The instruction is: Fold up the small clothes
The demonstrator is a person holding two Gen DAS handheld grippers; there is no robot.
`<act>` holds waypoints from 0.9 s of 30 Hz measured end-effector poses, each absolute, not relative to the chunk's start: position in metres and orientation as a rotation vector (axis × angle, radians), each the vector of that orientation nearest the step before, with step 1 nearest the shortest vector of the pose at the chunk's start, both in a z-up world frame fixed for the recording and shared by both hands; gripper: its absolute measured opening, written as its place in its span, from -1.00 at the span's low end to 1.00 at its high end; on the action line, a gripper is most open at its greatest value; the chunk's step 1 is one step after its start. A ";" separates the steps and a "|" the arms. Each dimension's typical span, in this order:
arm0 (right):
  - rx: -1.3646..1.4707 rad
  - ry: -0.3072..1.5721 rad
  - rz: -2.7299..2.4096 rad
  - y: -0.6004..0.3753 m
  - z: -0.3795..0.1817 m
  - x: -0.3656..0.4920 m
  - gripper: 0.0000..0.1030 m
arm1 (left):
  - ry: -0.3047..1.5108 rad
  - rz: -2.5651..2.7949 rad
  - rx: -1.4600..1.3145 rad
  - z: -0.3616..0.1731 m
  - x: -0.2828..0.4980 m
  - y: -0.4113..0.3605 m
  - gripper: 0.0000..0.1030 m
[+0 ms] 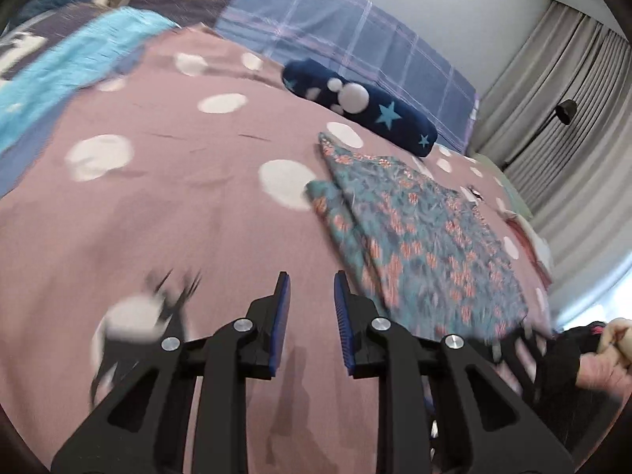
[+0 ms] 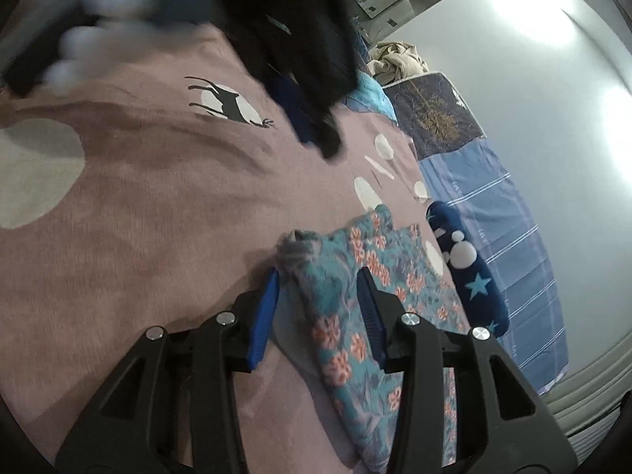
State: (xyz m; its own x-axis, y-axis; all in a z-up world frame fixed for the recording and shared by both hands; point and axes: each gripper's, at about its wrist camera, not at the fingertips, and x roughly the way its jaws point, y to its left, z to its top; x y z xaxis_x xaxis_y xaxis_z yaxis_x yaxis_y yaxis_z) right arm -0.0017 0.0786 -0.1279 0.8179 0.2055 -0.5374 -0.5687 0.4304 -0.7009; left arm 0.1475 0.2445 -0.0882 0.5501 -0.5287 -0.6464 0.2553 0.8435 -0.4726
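Note:
A teal floral garment (image 1: 426, 237) lies partly folded on the pink spotted bedspread (image 1: 177, 197). My left gripper (image 1: 312, 280) is open and empty, just left of the garment's near edge, above bare bedspread. In the right wrist view the garment (image 2: 355, 316) lies under my right gripper (image 2: 318, 276), whose jaws stand open on either side of a raised fold at the garment's left edge. The left gripper (image 2: 316, 79) shows there as a dark blur at the top.
A folded navy item with stars and white dots (image 1: 363, 106) lies beyond the garment, also in the right wrist view (image 2: 470, 272). A blue plaid sheet (image 1: 355, 43) and a bright blue cloth (image 1: 59, 75) lie at the back. Grey curtains (image 1: 561, 91) hang at the right.

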 end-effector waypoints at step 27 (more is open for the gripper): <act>-0.783 0.582 0.663 0.064 -0.088 0.022 -0.44 | 0.823 -0.600 -0.360 -0.082 0.220 0.230 -0.60</act>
State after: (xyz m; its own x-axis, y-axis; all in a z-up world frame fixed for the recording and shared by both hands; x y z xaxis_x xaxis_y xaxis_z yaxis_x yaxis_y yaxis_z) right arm 0.0220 0.0642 -0.0884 0.6537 0.3169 -0.6872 -0.7223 0.5321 -0.4417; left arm 0.2202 0.2304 -0.0820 0.5300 -0.6244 -0.5737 0.3558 0.7779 -0.5179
